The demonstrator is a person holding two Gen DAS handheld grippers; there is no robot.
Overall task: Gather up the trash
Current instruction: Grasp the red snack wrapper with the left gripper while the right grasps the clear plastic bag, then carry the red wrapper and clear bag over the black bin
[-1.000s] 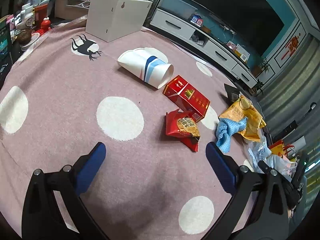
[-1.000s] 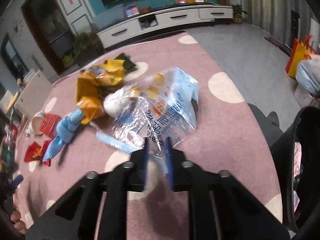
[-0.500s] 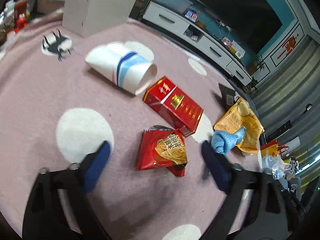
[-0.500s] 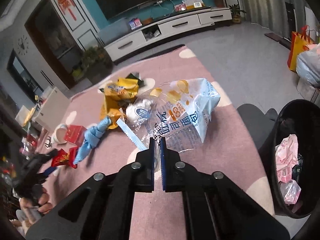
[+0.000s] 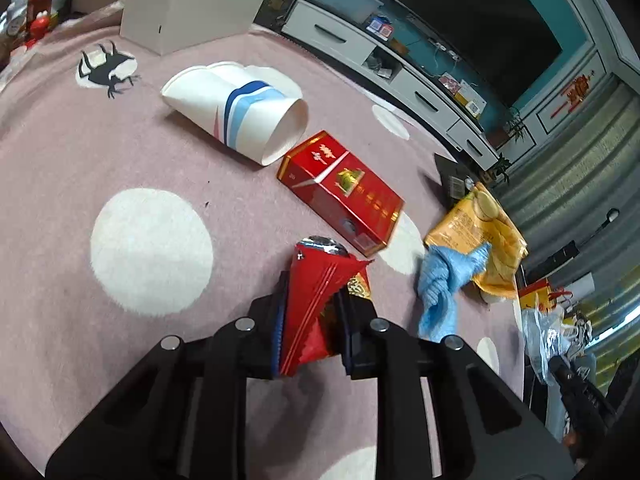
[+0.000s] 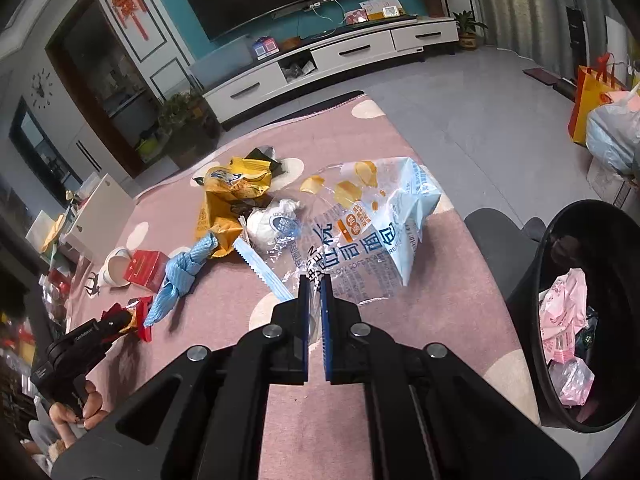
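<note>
My left gripper point(image 5: 310, 322) has just closed its jaws, and now they squeeze the red snack bag point(image 5: 320, 280), which crumples up between them on the pink rug point(image 5: 80, 160). Just past it lies a red box point(image 5: 340, 192), and a paper cup point(image 5: 240, 116) on its side sits close to the box. A blue cloth point(image 5: 444, 280) rests against a yellow bag point(image 5: 480, 232). My right gripper point(image 6: 315, 300) is clamped on the edge of the clear bread bag point(image 6: 360, 240). The black bin point(image 6: 592, 320) stands to its right, with trash inside.
</note>
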